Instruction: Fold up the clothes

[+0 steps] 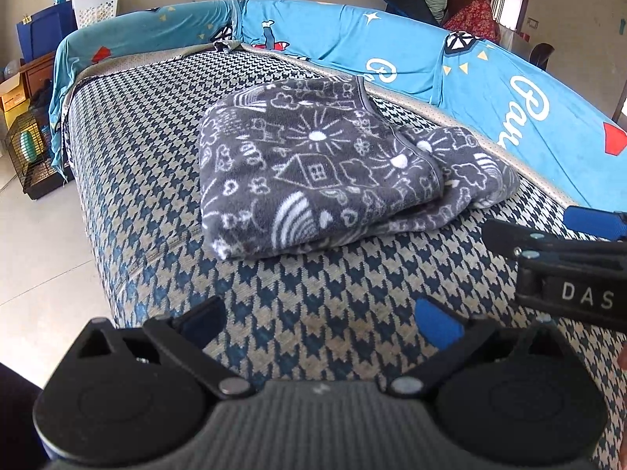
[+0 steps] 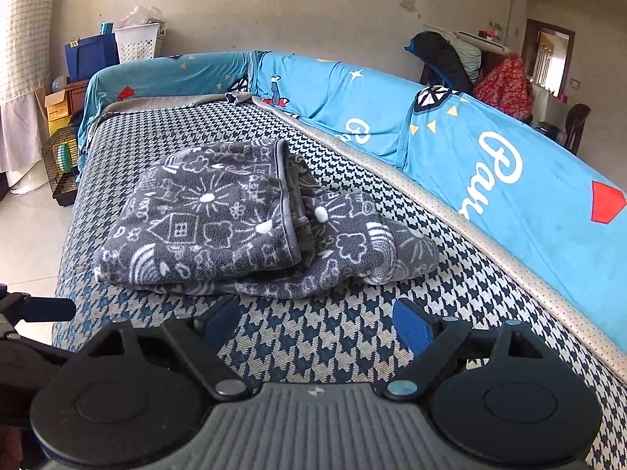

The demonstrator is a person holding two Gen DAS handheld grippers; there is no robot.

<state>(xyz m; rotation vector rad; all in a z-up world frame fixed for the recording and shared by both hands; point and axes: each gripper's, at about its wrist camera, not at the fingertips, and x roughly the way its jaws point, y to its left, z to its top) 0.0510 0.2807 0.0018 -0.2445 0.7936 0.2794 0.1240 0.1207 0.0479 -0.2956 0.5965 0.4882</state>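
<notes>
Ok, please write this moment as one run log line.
blanket: folded, lying on sofa | left gripper: open, empty | right gripper: open, empty

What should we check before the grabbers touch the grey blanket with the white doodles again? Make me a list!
1. Left gripper open, nothing between its jaws: ok.
2. Right gripper open and empty: ok.
3. Grey fleece blanket with white doodles lies folded on the houndstooth sofa seat: ok.
4. Blanket edges lined up: not ok; the top flap leaves the right part uncovered.
5. Grippers apart from the blanket: ok.
6. Layers underneath lying smooth: cannot tell.
</notes>
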